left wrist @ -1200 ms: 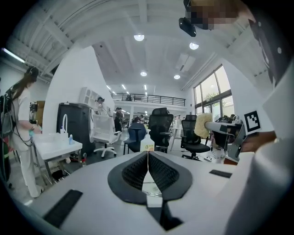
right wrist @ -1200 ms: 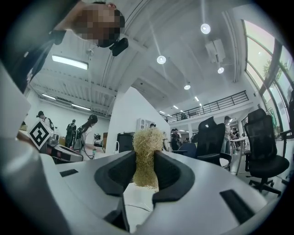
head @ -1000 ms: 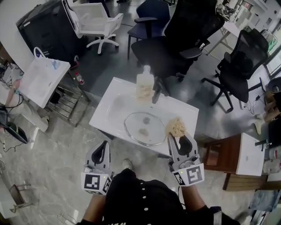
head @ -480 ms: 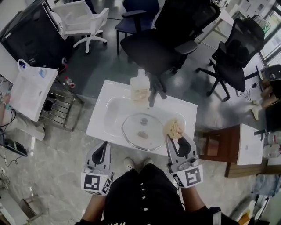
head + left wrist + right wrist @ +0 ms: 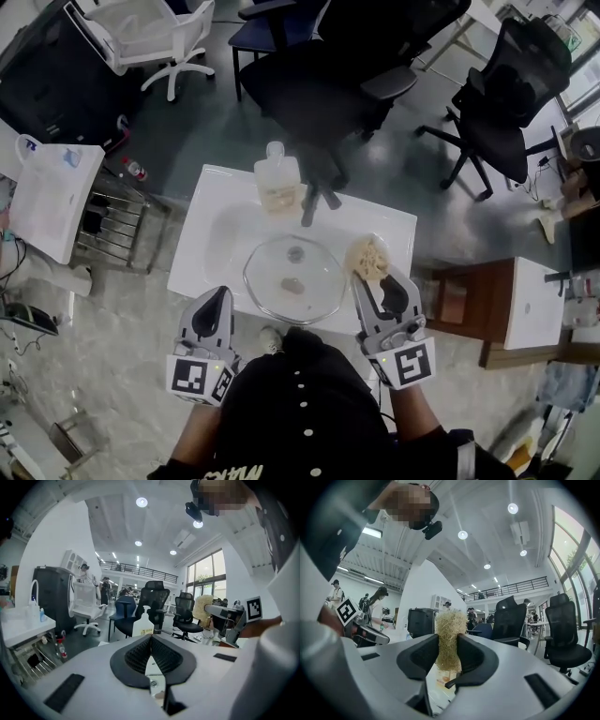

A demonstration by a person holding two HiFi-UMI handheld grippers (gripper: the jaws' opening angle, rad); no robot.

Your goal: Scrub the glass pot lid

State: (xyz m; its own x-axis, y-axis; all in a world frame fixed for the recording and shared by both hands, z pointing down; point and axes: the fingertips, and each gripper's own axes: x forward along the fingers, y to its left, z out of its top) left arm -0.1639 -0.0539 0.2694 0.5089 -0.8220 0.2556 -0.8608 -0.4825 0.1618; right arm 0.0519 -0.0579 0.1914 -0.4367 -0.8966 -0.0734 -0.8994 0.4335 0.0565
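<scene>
At the middle of the white desk (image 5: 202, 246), the glass pot lid (image 5: 292, 279) is lying flat in the shallow basin, with a soap bottle (image 5: 277, 183) standing beyond it. Just beside its right rim the right gripper (image 5: 372, 278) is clamping a straw-coloured scrubber (image 5: 367, 255) between its jaws, while the left gripper (image 5: 219, 296) is hanging near the desk's front edge, jaws closed on nothing. Scrubbing is seemingly not begun; the approach is calling next for lowering the scrubber onto the glass, perhaps with the left gripper steadying the rim.
</scene>
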